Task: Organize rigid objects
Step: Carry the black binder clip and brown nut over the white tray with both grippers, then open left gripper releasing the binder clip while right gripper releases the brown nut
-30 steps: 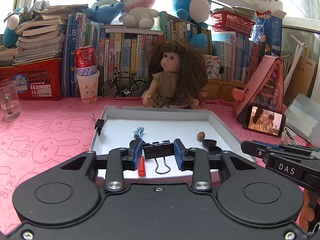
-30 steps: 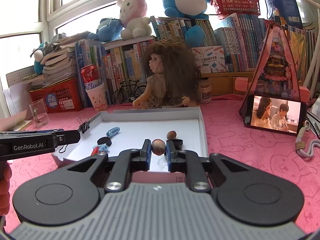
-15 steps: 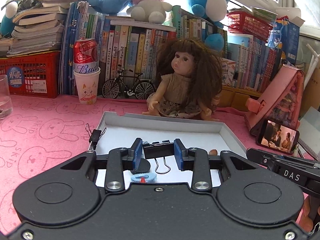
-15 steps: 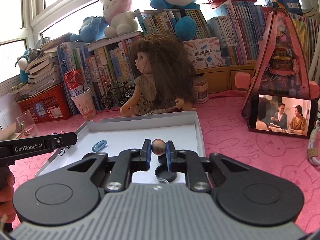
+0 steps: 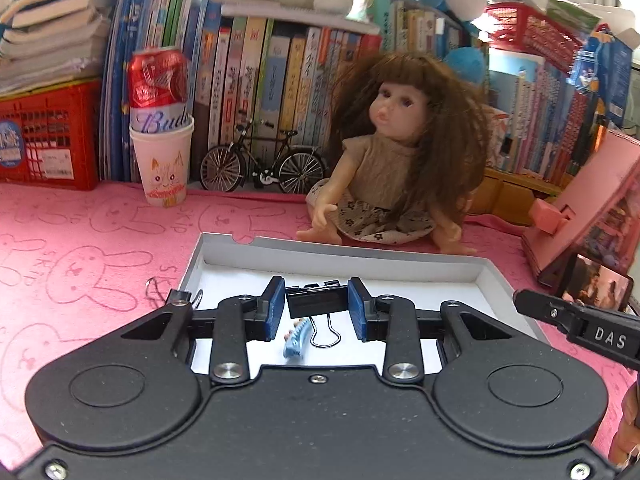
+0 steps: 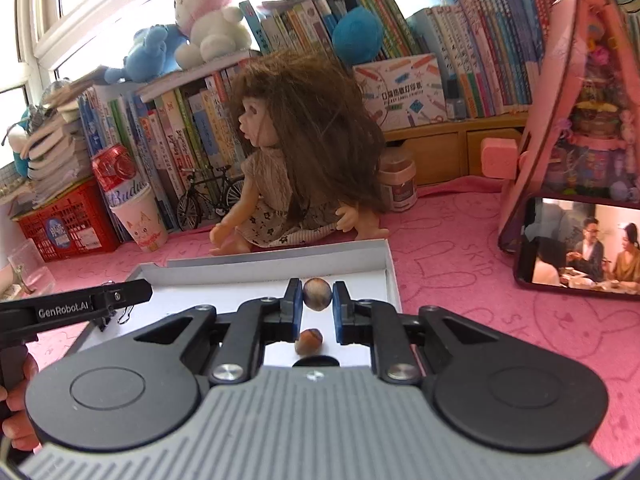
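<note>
Black binder clip (image 5: 317, 301) pinched in left gripper (image 5: 317, 310) jaws, bead (image 6: 317, 294) in right gripper (image 6: 317, 307) jaws; both carried from tray (image 5: 400, 266) front toward far wall. Near drop-off, likely release next.

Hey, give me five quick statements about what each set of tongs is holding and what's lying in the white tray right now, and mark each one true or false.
1. The left tongs are shut on a black binder clip. True.
2. The right tongs are open and hold nothing. False: they grip a small round ball.
3. A blue hair clip lies in the white tray below the left tongs. True.
4. The doll sits inside the tray. False: it sits on the pink cloth behind the tray's far wall.
5. A brown nut lies on the tray floor below the held ball. True.
</note>
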A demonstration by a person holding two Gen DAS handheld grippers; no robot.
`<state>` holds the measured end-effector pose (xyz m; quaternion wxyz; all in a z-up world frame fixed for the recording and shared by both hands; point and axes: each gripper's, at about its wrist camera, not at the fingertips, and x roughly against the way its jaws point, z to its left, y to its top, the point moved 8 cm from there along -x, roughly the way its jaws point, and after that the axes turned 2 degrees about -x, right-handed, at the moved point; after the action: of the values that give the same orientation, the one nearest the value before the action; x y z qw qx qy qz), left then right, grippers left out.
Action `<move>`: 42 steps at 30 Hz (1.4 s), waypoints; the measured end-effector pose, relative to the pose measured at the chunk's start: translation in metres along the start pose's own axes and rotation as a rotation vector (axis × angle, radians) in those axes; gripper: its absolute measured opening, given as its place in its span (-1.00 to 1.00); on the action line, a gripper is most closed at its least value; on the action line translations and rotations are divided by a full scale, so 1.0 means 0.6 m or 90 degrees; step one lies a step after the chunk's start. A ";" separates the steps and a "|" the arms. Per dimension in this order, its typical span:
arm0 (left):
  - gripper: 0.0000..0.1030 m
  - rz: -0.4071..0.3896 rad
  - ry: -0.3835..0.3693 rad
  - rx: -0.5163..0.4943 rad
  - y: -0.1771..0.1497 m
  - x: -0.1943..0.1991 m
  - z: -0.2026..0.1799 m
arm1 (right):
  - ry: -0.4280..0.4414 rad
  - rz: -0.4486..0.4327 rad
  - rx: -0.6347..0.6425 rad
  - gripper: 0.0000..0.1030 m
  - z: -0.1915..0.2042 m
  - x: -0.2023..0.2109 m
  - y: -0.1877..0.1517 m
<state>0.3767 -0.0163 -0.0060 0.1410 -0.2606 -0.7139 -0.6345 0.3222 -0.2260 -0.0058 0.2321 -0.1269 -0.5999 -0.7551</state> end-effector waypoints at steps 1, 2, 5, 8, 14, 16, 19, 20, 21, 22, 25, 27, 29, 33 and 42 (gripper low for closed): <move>-0.38 0.008 0.001 0.003 0.003 -0.013 0.002 | 0.000 0.008 0.002 -0.62 0.000 -0.009 0.001; -0.38 0.018 0.001 0.007 0.007 -0.025 0.004 | 0.002 0.021 0.001 -0.62 -0.001 -0.021 0.003; -0.38 0.045 0.002 0.005 0.012 -0.054 0.006 | 0.010 0.054 -0.012 -0.62 -0.002 -0.048 0.005; -0.38 0.059 0.017 -0.002 0.012 -0.075 0.009 | 0.012 0.078 -0.019 -0.62 -0.005 -0.072 0.006; -0.38 0.087 0.019 -0.011 0.000 -0.097 0.006 | 0.007 0.106 -0.012 -0.62 -0.006 -0.096 0.000; -0.38 0.095 0.017 -0.008 -0.003 -0.101 0.006 | 0.003 0.110 -0.009 -0.62 -0.007 -0.100 -0.003; -0.38 0.096 0.017 -0.009 -0.004 -0.102 0.006 | 0.002 0.117 -0.008 -0.62 -0.007 -0.103 -0.004; -0.38 0.098 0.017 -0.009 -0.005 -0.103 0.006 | 0.000 0.120 -0.007 -0.62 -0.007 -0.103 -0.005; -0.38 0.102 0.016 -0.010 -0.006 -0.103 0.006 | 0.000 0.123 -0.005 -0.62 -0.007 -0.105 -0.006; -0.38 0.106 0.018 -0.011 -0.007 -0.104 0.006 | -0.001 0.127 -0.004 -0.62 -0.007 -0.106 -0.006; -0.38 0.124 0.025 -0.010 -0.011 -0.108 0.008 | -0.003 0.139 -0.004 -0.61 -0.008 -0.109 -0.009; -0.38 0.126 0.022 -0.005 -0.011 -0.109 0.008 | -0.002 0.152 -0.005 -0.61 -0.008 -0.113 -0.012; -0.38 0.130 0.021 -0.002 -0.012 -0.108 0.009 | 0.001 0.159 -0.001 -0.52 -0.006 -0.114 -0.013; -0.29 0.116 0.029 -0.005 -0.004 -0.089 0.004 | 0.005 0.141 0.009 -0.33 0.001 -0.098 -0.007; 0.21 0.055 0.025 -0.042 0.008 0.021 -0.024 | 0.008 0.075 0.035 0.22 0.024 -0.002 0.013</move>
<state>0.3670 -0.0275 0.0069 0.1737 -0.2833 -0.6775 -0.6562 0.3258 -0.2133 0.0039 0.2836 -0.1510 -0.6107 -0.7238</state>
